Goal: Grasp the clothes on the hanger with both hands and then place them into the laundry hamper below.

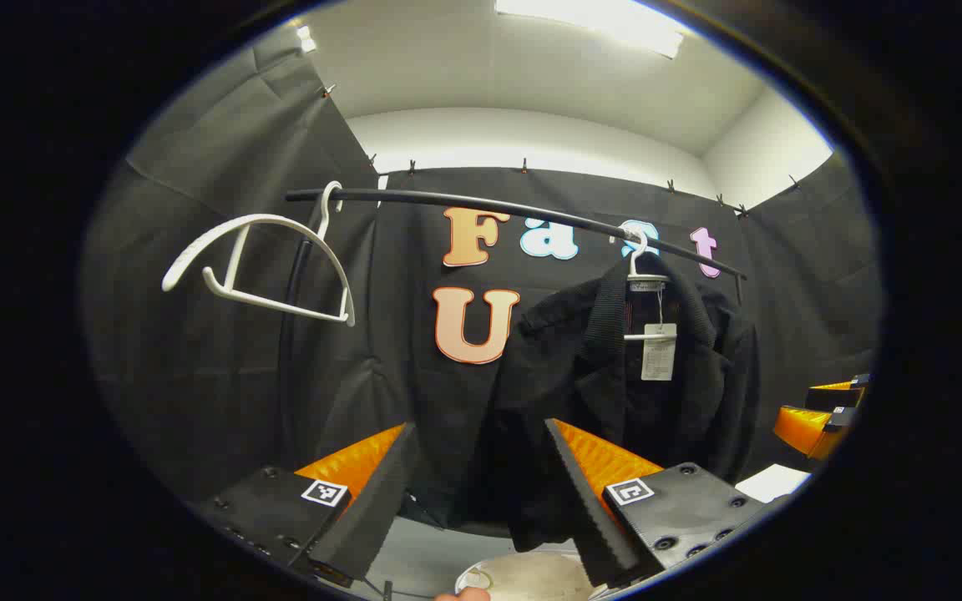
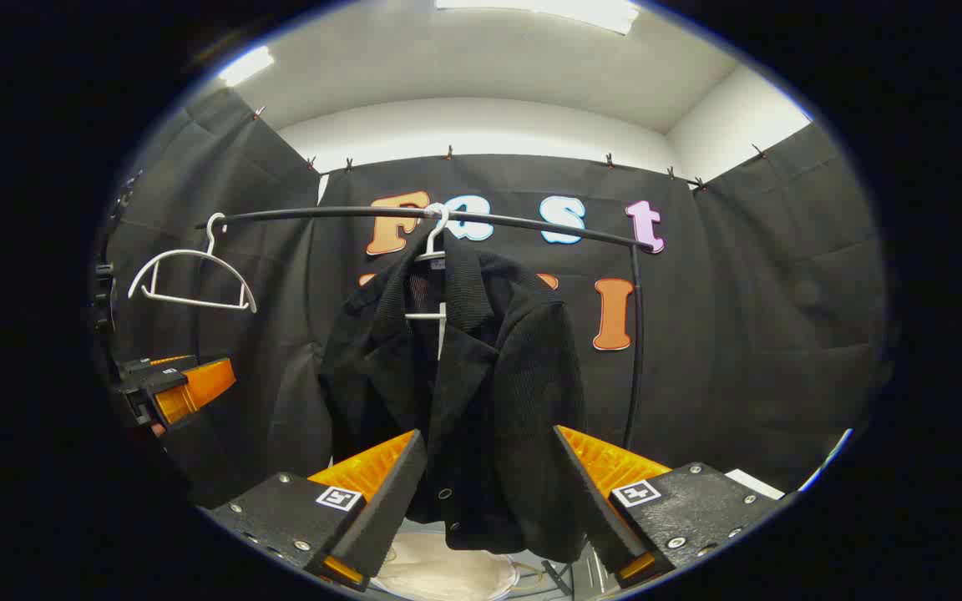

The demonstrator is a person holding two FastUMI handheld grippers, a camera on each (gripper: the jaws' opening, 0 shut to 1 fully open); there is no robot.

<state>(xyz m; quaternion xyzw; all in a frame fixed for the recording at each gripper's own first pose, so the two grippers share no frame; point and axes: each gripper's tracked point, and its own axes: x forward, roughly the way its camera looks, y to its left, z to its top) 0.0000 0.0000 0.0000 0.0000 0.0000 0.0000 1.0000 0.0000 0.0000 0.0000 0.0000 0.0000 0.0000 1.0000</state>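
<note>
A black jacket (image 2: 456,392) hangs on a white hanger (image 2: 435,250) from a black rail (image 2: 531,224); the left gripper view has the same jacket (image 1: 615,392) right of centre. Below it, the pale laundry hamper (image 2: 448,576) peeks out, its rim (image 1: 531,576) low in the left gripper view. My left gripper (image 1: 481,492) is open, its fingers short of the jacket's lower left edge. My right gripper (image 2: 489,501) is open too, with the jacket's hem between and beyond its fingers, not touching. The other gripper (image 2: 180,388) shows at far left there, and at far right (image 1: 819,417) in the left gripper view.
An empty white hanger (image 1: 264,259) hangs tilted at the rail's left end, also seen as a hanger (image 2: 193,280) in the right gripper view. The rail's upright post (image 2: 635,351) stands right of the jacket. Black cloth walls close the booth on three sides.
</note>
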